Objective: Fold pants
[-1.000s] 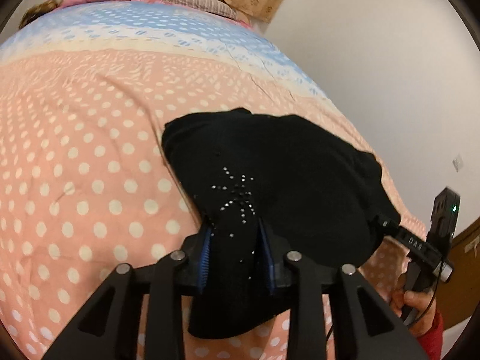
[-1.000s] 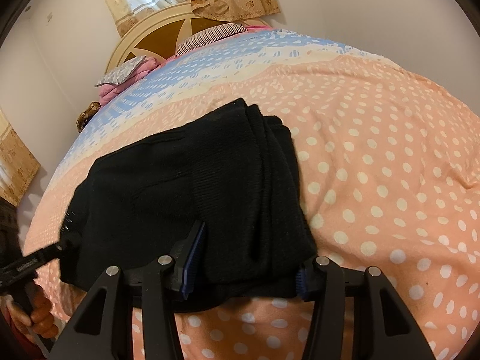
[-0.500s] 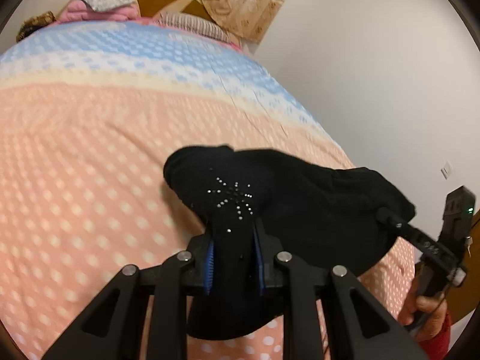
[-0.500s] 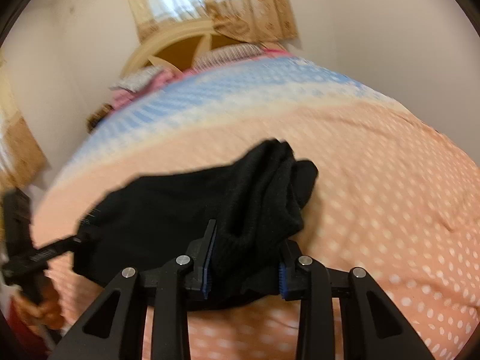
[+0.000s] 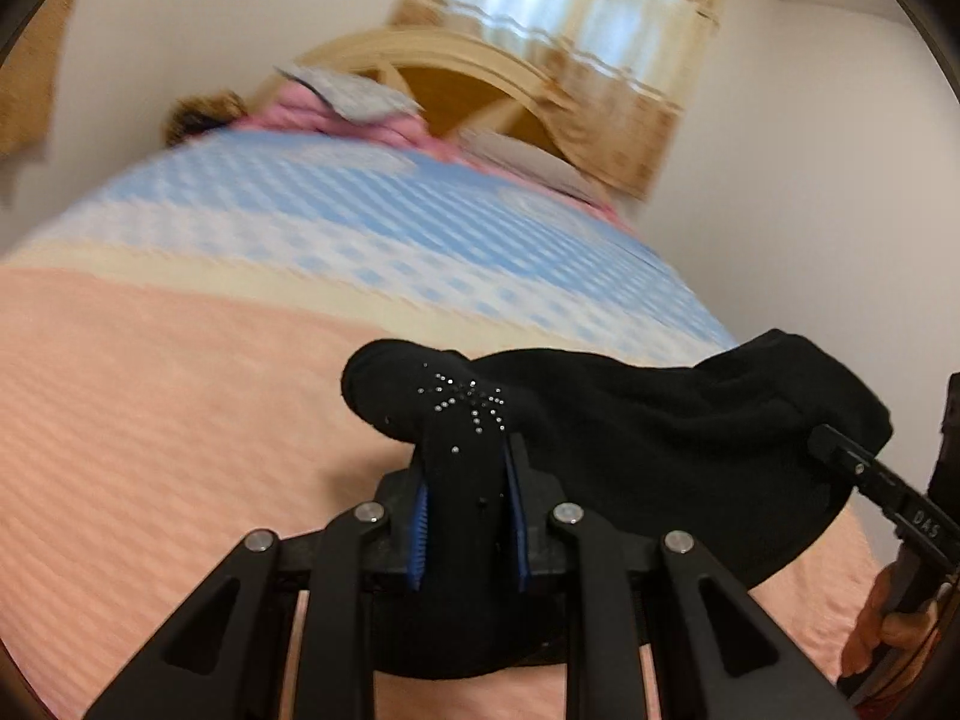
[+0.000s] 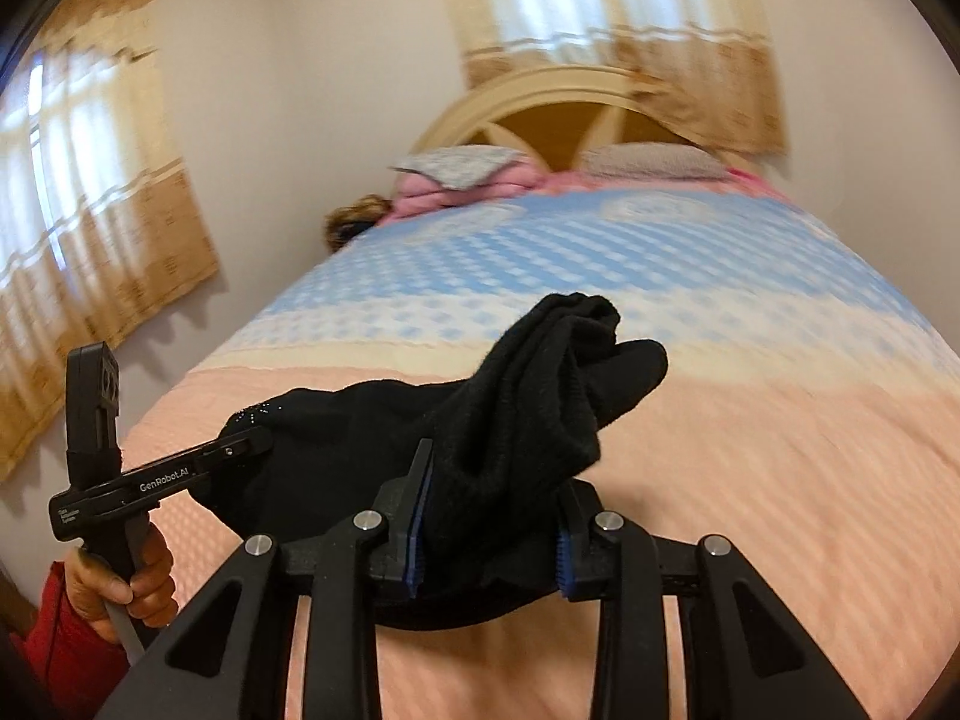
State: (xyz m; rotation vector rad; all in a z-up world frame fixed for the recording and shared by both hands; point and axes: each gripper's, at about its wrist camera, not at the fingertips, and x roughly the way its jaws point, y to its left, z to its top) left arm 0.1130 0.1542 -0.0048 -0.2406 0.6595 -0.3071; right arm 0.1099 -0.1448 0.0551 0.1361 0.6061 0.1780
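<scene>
Sagging black knit pants (image 5: 648, 420), rhinestone-studded, clamped by left hand-held gripper (image 5: 465, 516) and right hand-held gripper (image 6: 489, 534)

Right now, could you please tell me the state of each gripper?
Left gripper: closed on the black knit pants, at the rhinestone-studded end.
Right gripper: closed on the pants' bunched other end.

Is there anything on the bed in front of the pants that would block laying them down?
Nothing visible does. Both hand-held grippers, left and right, clamp the pants, and the bedspread ahead lies bare up to the pillows at the headboard.
</scene>
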